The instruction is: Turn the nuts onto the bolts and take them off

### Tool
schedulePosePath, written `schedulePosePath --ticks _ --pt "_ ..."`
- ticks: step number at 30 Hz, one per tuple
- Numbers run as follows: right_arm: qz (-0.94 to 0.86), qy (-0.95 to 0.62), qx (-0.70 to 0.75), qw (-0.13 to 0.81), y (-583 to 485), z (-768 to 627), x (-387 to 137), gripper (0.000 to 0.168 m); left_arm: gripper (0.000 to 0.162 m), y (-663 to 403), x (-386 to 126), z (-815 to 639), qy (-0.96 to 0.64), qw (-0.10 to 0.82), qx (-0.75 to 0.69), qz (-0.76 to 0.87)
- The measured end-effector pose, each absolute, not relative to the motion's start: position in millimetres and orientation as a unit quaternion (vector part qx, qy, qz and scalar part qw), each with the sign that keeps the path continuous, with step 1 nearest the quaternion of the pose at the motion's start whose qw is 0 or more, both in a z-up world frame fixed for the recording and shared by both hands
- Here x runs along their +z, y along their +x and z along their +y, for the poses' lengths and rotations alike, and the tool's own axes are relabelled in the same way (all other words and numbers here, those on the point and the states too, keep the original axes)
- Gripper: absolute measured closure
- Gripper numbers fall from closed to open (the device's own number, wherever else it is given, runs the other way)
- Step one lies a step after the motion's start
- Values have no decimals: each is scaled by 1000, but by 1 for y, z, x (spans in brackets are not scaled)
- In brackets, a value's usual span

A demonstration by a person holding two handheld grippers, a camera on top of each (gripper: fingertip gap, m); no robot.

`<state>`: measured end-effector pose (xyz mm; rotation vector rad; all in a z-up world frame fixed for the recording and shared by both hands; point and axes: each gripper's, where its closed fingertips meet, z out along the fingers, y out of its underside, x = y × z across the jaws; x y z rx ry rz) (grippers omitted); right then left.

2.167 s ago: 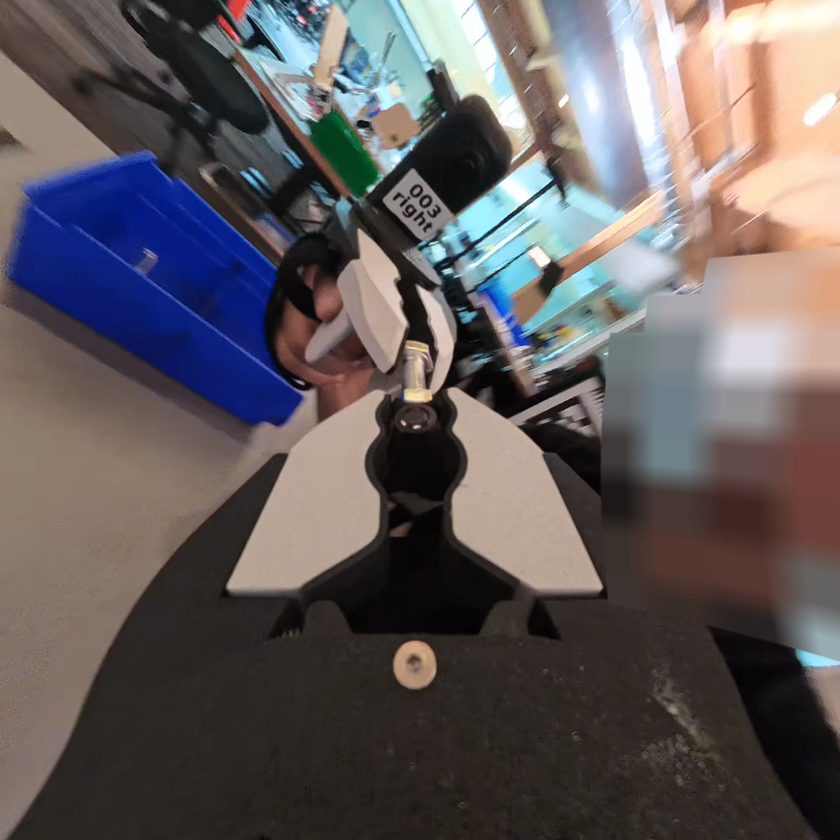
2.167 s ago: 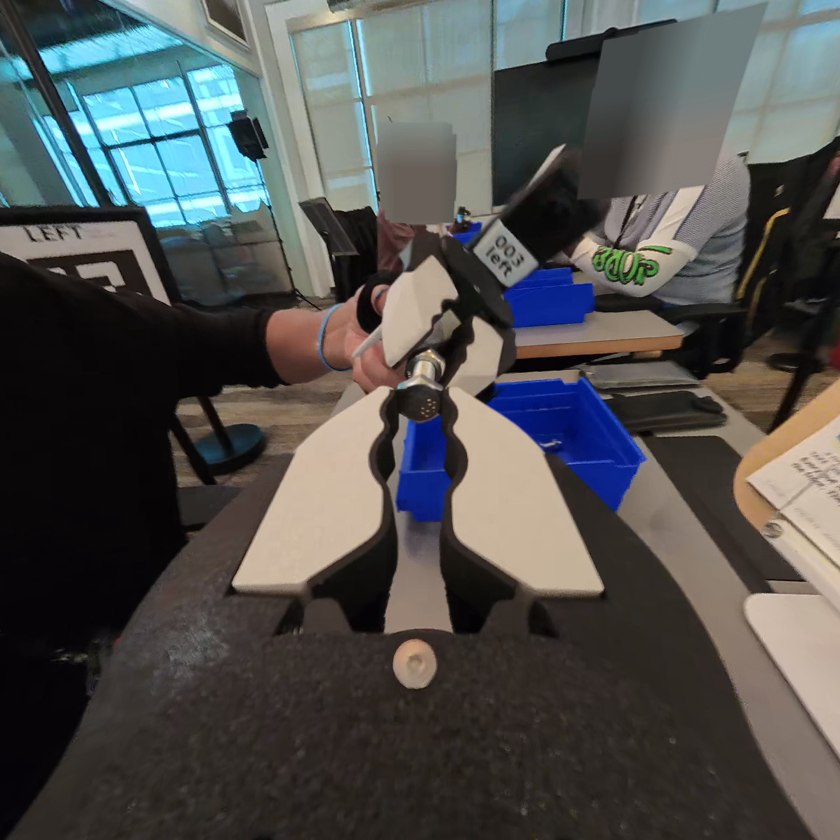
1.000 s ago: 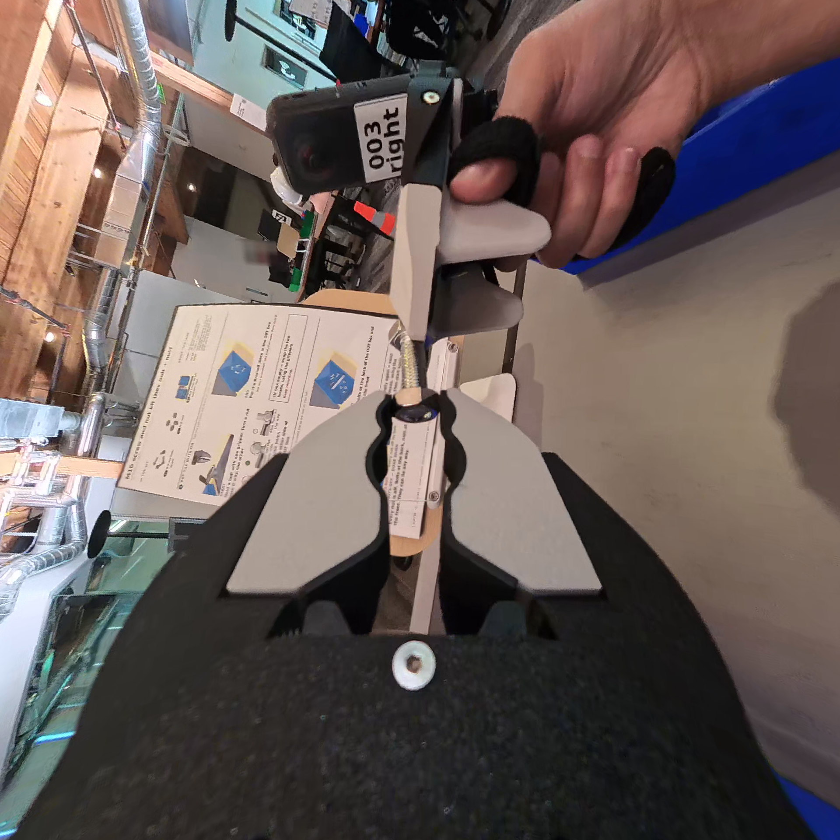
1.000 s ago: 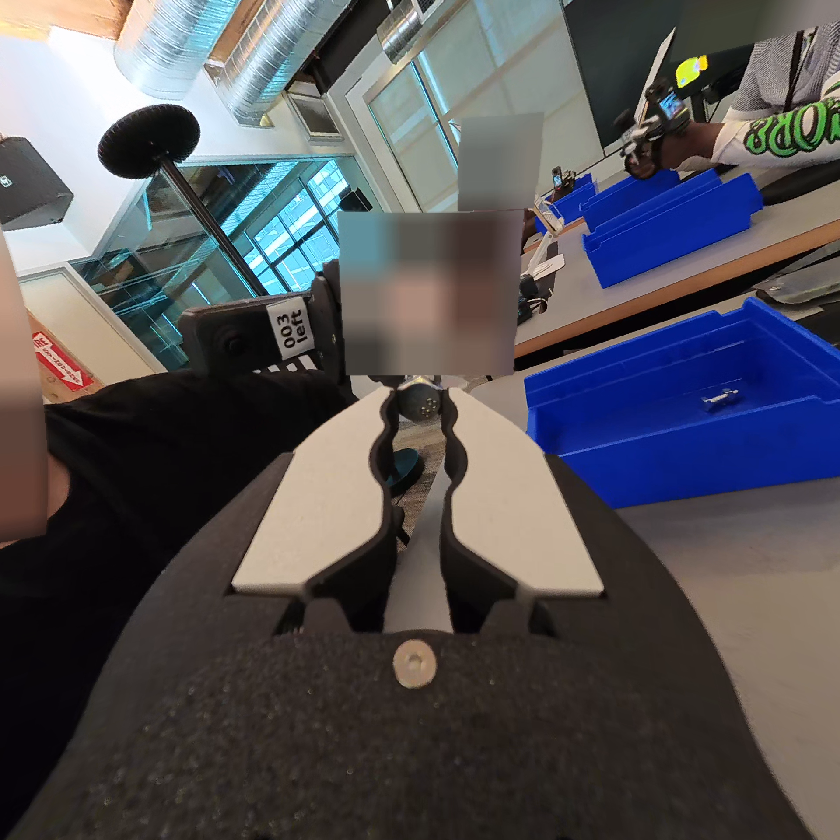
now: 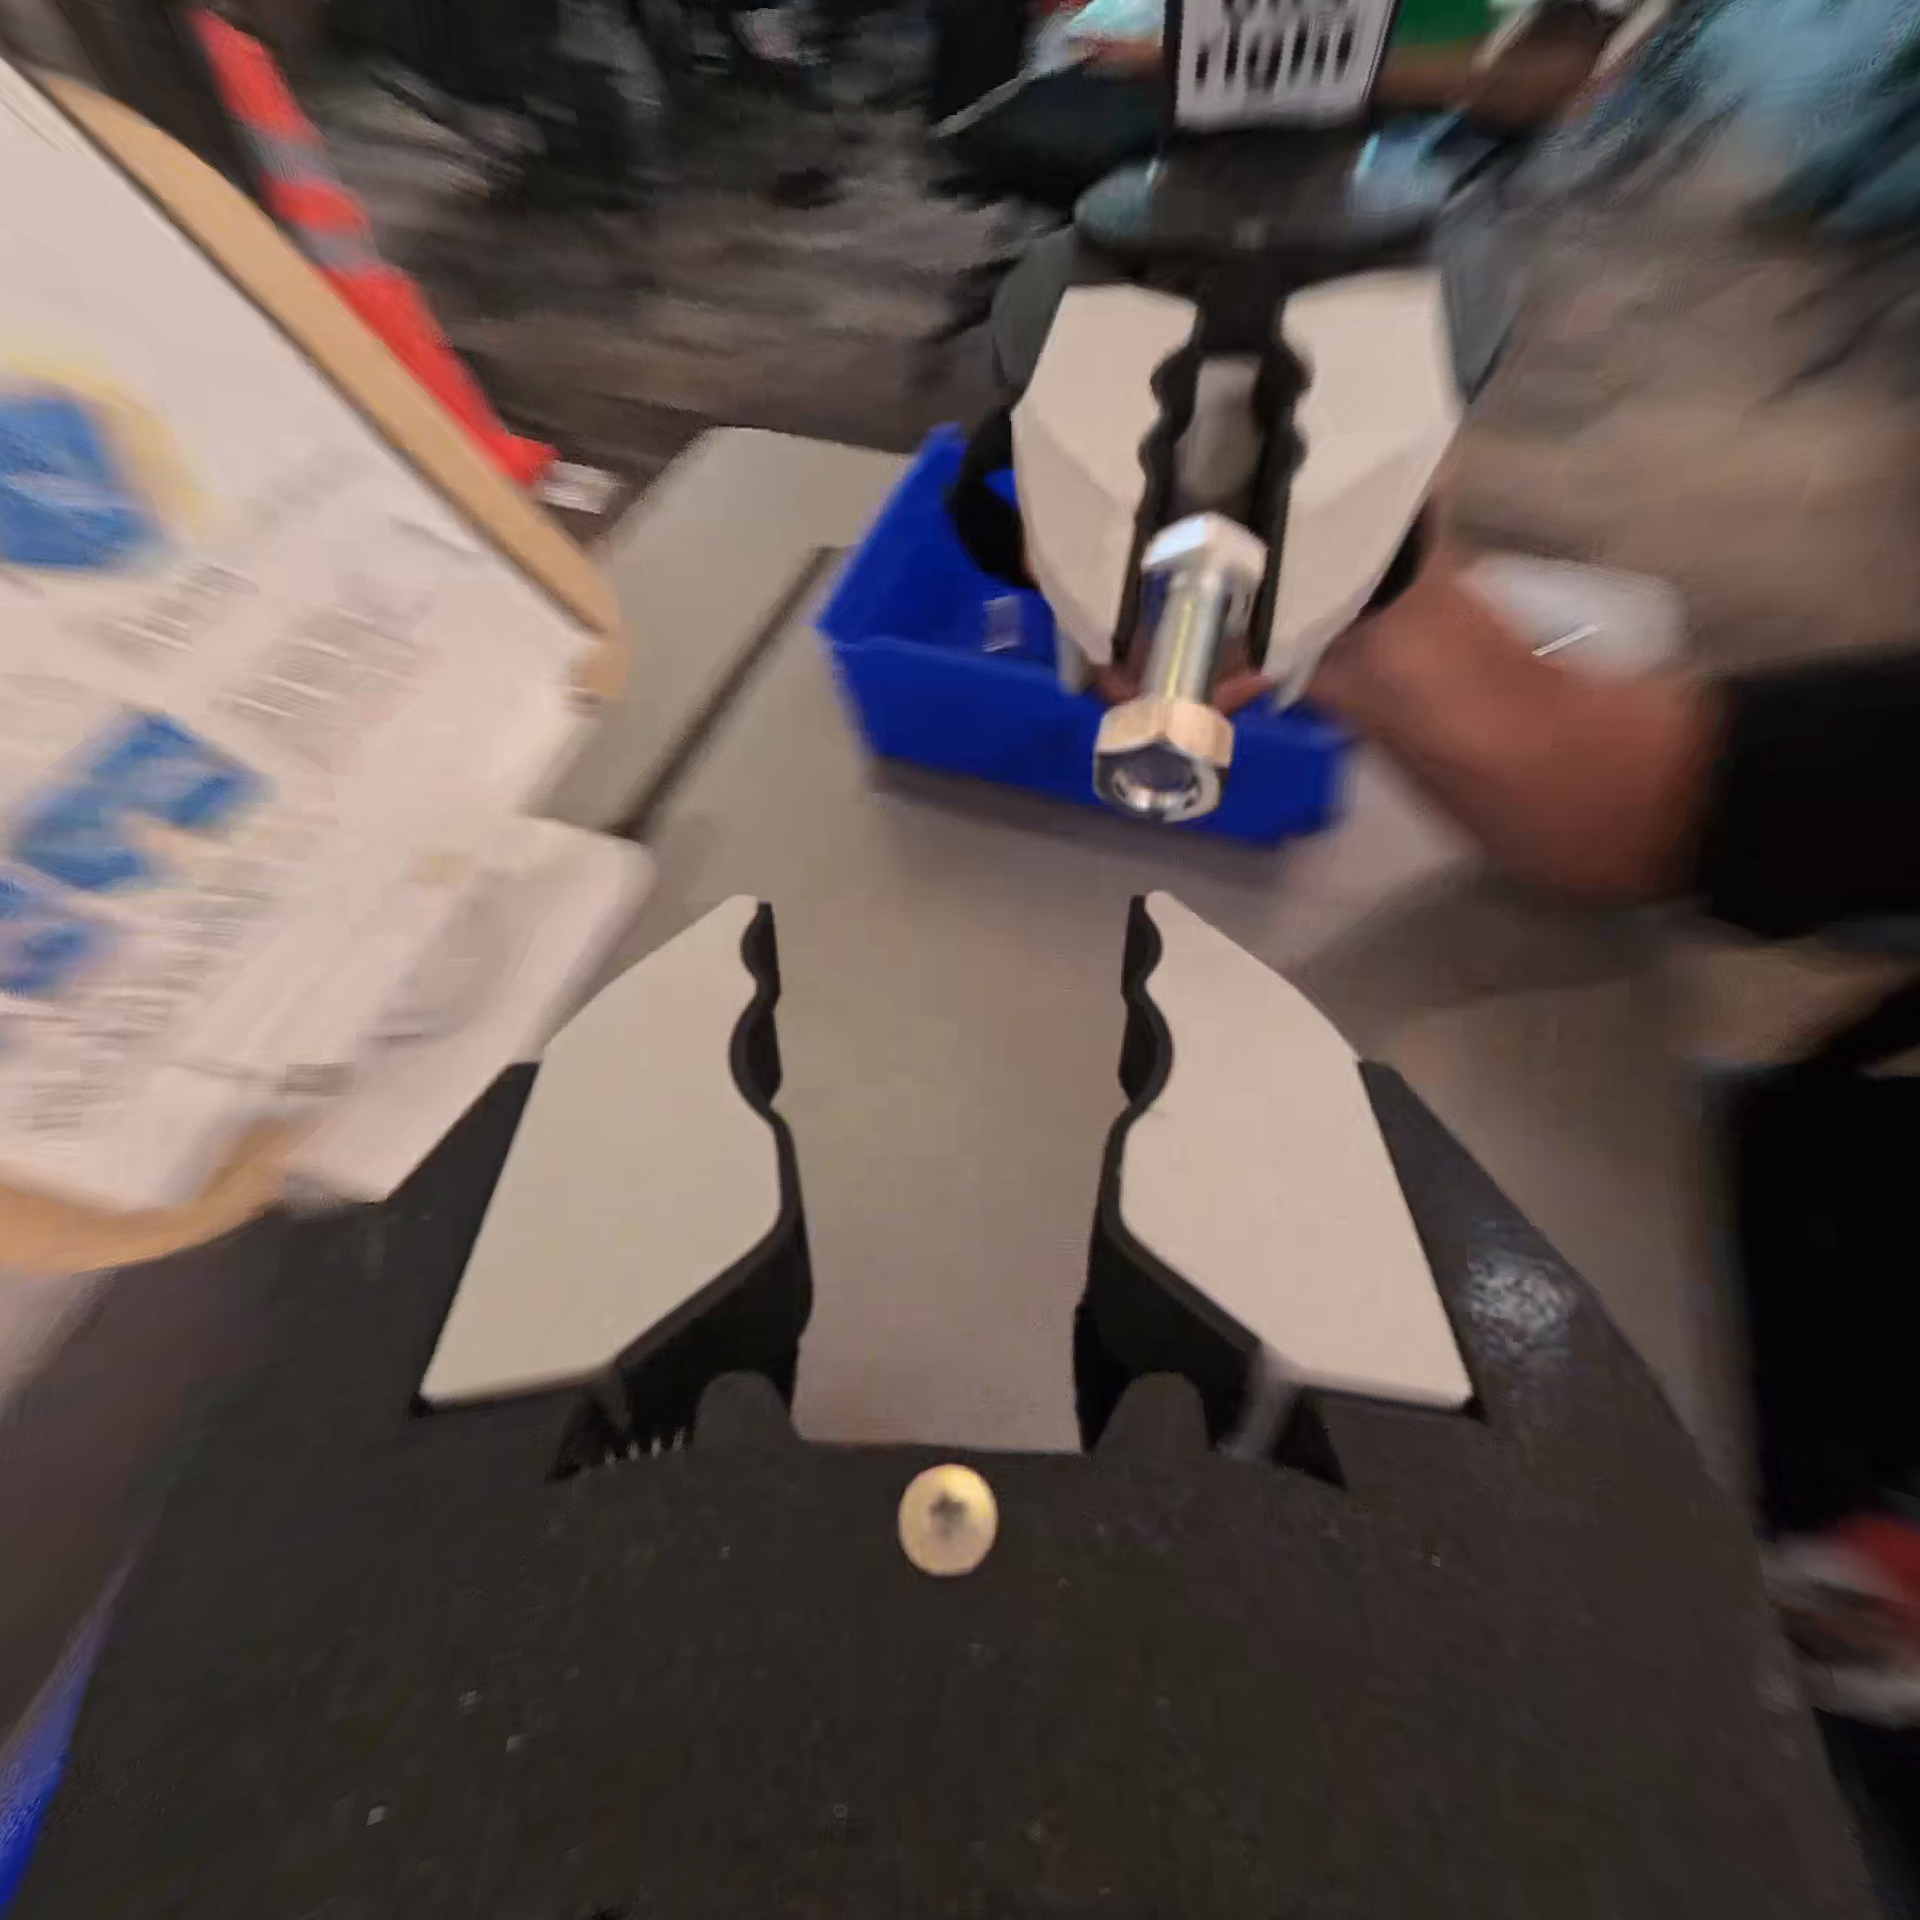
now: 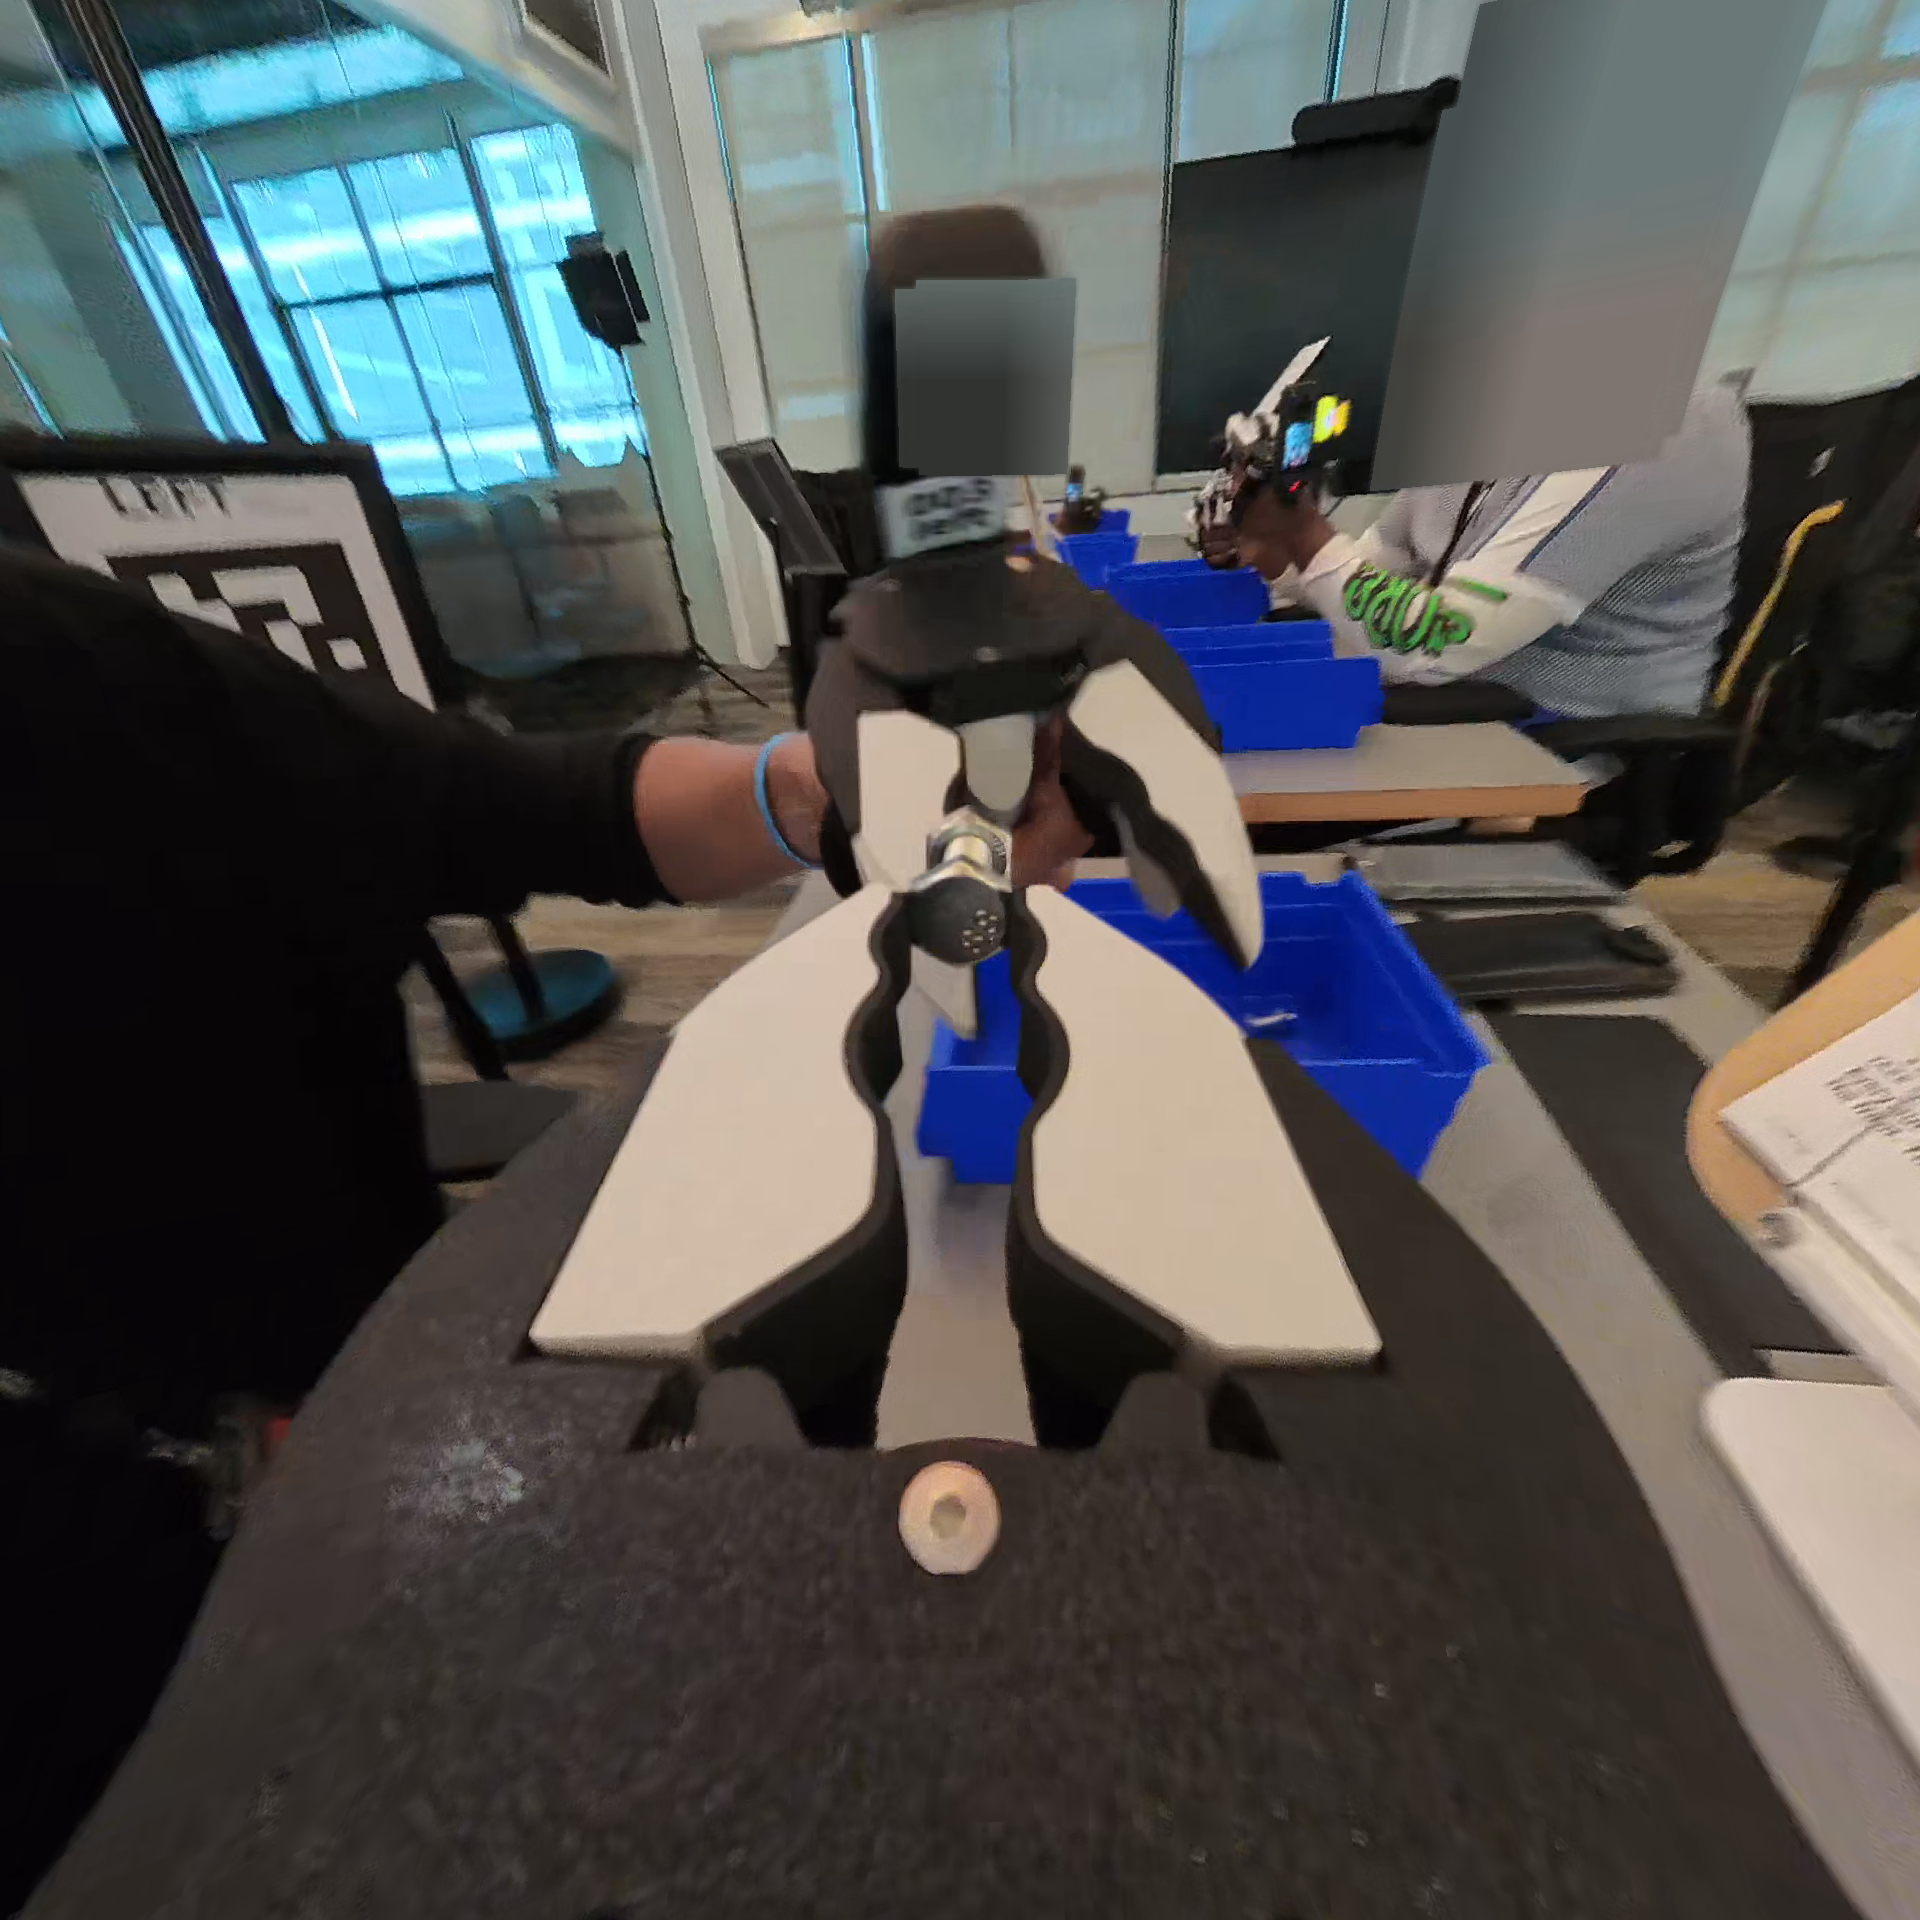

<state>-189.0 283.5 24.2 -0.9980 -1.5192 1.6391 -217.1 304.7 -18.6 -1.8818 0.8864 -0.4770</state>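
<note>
Steel bolt (image 6: pixel 961 914) clamped in right hand-held gripper (image 6: pixel 958 940); left hand-held gripper (image 5: pixel 948 925) gapes empty, surroundings blurred.

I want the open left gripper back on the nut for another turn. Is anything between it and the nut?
Nothing visible. The left gripper is open, and only bare grey table shows in the gap up to the nut on the bolt held by the right gripper.

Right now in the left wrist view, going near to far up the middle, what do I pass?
Left claw, open and empty → bare grey table → nut on the bolt's end → bolt shaft → right claw, shut on the bolt's head end.
</note>
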Motion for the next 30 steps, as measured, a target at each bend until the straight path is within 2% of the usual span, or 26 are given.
schedulePosePath --ticks 4,7,12,17,20,22,24,27,30 --pt "-559 -427 657 272 -196 289 14 150 106 -234 -8 316 -710 540 115 437" --pt "-546 -434 669 256 -198 291 13 151 111 -230 0 312 -644 538 248 483" --pt "-548 -437 669 249 -198 291 11 151 121 -221 -7 305 -613 521 290 519" --pt "-553 -439 668 237 -199 288 8 150 141 -216 -2 302 -603 530 290 521" --pt "-556 -440 663 241 -199 288 8 150 142 -217 -4 302 -611 524 285 520" --pt "-564 -432 659 247 -198 286 8 151 143 -214 -5 299 -627 527 246 518" --pt "-577 -418 652 261 -195 283 10 151 143 -209 -6 294 -675 521 141 503" --pt "-593 -395 642 283 -191 276 15 150 143 -198 -4 281 -736 486 -72 467" --pt "-617 -354 629 315 -185 265 20 150 143 -186 5 262 -751 412 -309 412"
